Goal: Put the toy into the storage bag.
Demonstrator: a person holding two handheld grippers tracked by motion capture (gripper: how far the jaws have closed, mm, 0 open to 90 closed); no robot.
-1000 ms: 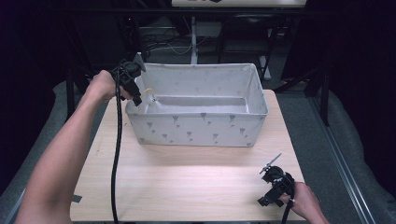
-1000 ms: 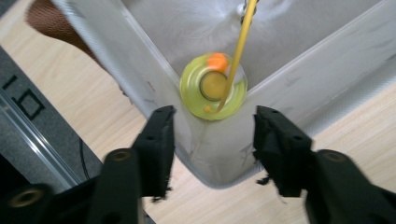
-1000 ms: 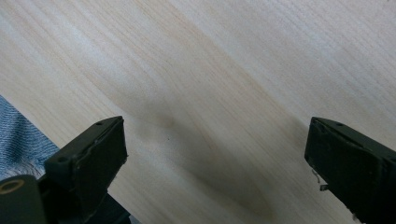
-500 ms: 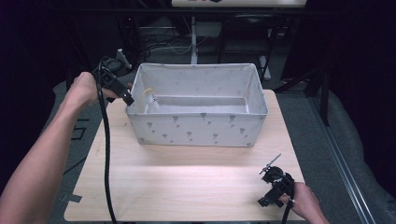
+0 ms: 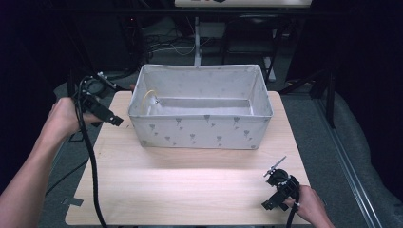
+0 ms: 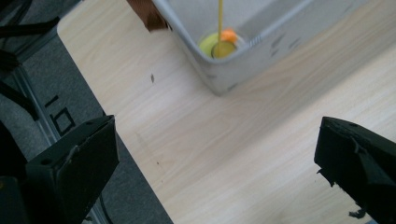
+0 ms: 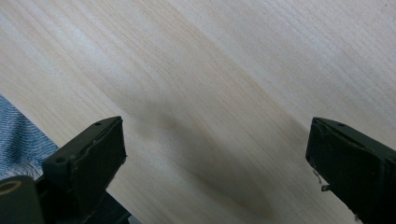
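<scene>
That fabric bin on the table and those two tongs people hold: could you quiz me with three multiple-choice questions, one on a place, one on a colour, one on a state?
1. Where does the yellow object lie?
A. in a corner inside the fabric bin
B. on the bare table
C. between the left tongs

2. What colour is the bin's fabric?
A. red
B. light grey with small dark marks
C. plain black

3. How do the right tongs stand?
A. shut on a cloth
B. shut on the bin's rim
C. open with nothing between them

Answers: 1 A, the left gripper view shows it in the bin's corner. 2 B, the high view shows the pale patterned wall. 3 C, the right gripper view shows bare wood between wide jaws.
</scene>
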